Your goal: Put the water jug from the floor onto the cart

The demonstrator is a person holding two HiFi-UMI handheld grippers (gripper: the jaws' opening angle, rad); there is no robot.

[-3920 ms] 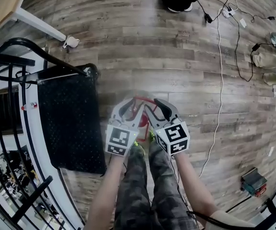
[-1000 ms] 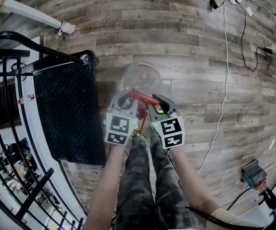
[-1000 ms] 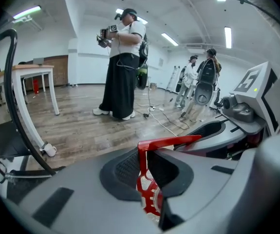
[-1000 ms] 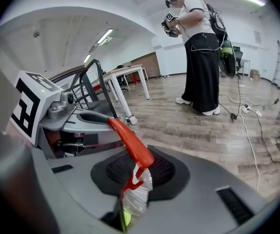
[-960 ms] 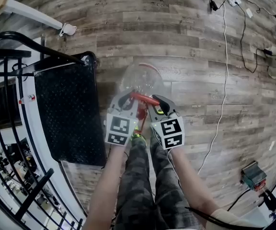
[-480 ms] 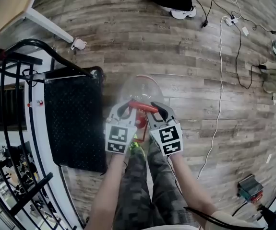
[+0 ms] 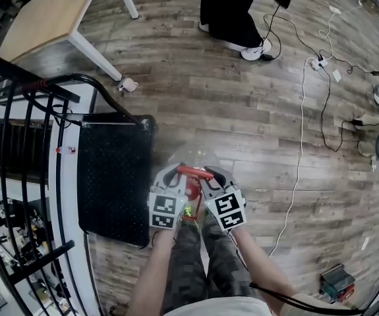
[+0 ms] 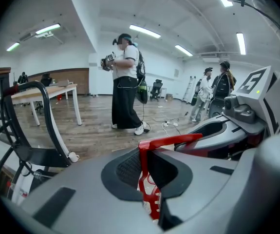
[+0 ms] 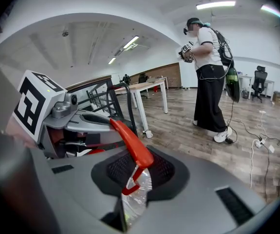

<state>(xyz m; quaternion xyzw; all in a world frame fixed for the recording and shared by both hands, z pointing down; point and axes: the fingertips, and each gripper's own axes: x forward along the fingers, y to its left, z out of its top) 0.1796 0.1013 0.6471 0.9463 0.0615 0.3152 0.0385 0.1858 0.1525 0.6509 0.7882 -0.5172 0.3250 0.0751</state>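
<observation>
Water jug (image 7: 193, 158) hangs close in front of my knees by its red handle (image 7: 190, 171). It is over the wooden floor (image 7: 262, 130) and just beside the black deck of the cart (image 7: 113, 176), not on it. My left gripper (image 7: 174, 174) has the handle's left end. Its jaws have just been closing and now stand narrow, pads pressed on the red bar. My right gripper (image 7: 209, 174) clamps the other end, jaws a little wider, with the jug's clear plastic showing below the pads. The two grippers sit side by side, close together.

Past the cart's curved black push rail (image 7: 90, 79) stands a light wooden bench (image 7: 44, 15) on white legs. Farther off, a person in dark trousers (image 7: 229, 8) stands on the floor, with white cables (image 7: 301, 117) trailing to the right.
</observation>
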